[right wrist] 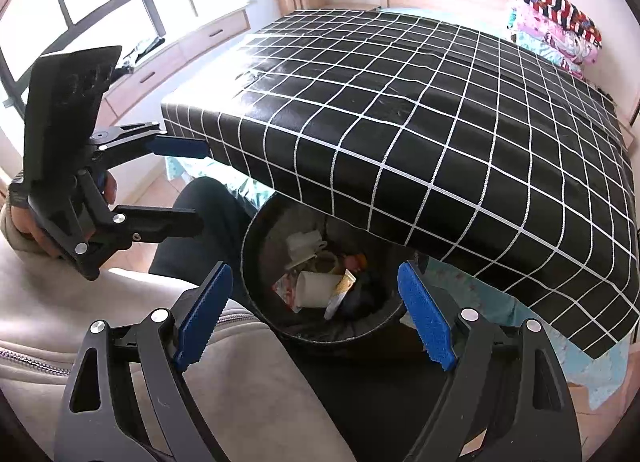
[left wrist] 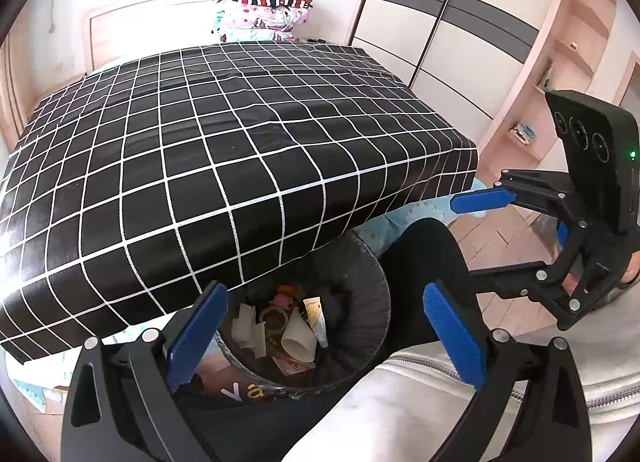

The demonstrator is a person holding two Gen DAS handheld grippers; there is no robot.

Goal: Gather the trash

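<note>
Trash (right wrist: 320, 286) in bin (right wrist: 256, 229), below both open hand-held grippers (right wrist: 316, 314), apparently untouched

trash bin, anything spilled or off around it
Nothing stands out. The trash bin stands upright, half tucked under the checkered cover, with the paper cup and wrappers inside; no litter shows outside it.

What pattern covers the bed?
The bed cover is black with a white grid, clearest in the left wrist view.
</note>
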